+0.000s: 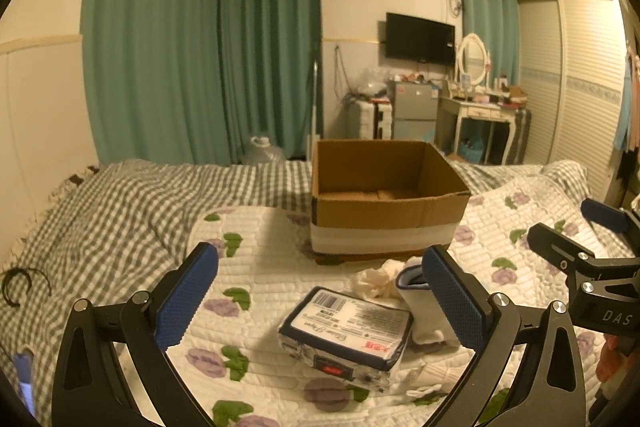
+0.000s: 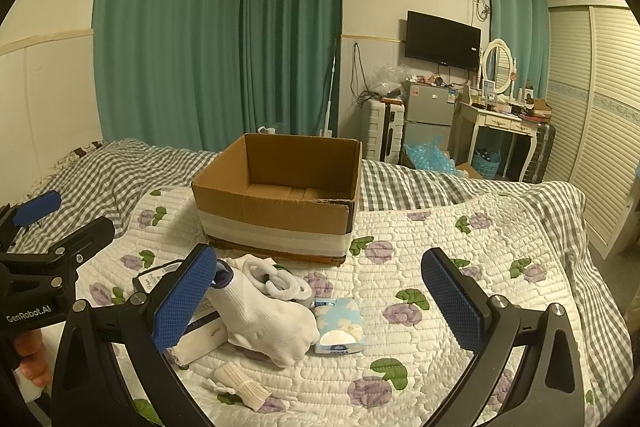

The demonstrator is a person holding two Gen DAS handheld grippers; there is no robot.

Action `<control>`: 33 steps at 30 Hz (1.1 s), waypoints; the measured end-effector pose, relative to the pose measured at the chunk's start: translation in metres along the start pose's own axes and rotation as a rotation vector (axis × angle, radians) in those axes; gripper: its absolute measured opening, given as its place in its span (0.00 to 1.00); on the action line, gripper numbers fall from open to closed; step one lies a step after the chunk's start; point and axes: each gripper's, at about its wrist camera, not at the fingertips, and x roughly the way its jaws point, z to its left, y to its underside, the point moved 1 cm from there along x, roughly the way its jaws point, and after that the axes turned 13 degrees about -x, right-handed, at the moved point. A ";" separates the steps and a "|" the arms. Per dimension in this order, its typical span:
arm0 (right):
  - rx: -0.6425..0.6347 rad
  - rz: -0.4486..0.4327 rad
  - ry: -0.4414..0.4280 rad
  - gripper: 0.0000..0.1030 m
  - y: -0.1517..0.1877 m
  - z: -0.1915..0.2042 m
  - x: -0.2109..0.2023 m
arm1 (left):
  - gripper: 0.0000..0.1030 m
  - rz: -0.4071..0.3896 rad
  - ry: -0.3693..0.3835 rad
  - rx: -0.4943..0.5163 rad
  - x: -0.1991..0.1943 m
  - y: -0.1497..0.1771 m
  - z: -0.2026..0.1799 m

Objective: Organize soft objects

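Note:
An open, empty cardboard box (image 1: 384, 203) stands on the bed; it also shows in the right wrist view (image 2: 280, 195). My left gripper (image 1: 320, 307) is open above a dark-wrapped tissue pack (image 1: 348, 335). My right gripper (image 2: 320, 303) is open over a white sock (image 2: 268, 323), a rolled white sock pair (image 2: 280, 281) and a small blue tissue packet (image 2: 339, 325). A small cream sock (image 2: 240, 387) lies nearer. The white sock (image 1: 424, 311) and a cream bundle (image 1: 372, 283) show beside the left gripper's right finger.
The floral white quilt (image 2: 440, 247) lies over a grey checked blanket (image 1: 100, 219). A black hair band (image 1: 16, 287) rests at the left. Beyond the bed are green curtains, a small fridge (image 2: 430, 115), a dressing table (image 2: 504, 125) and a wardrobe.

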 end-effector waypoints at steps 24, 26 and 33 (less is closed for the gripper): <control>-0.044 0.151 -0.076 0.99 0.020 0.016 0.025 | 1.00 0.154 -0.028 0.004 0.025 0.033 0.016; -0.043 0.186 -0.114 0.96 0.028 0.021 0.038 | 1.00 0.191 -0.047 0.010 0.035 0.042 0.018; -0.127 0.288 -0.199 0.96 0.045 0.051 0.083 | 1.00 0.230 -0.066 -0.017 0.044 0.047 0.031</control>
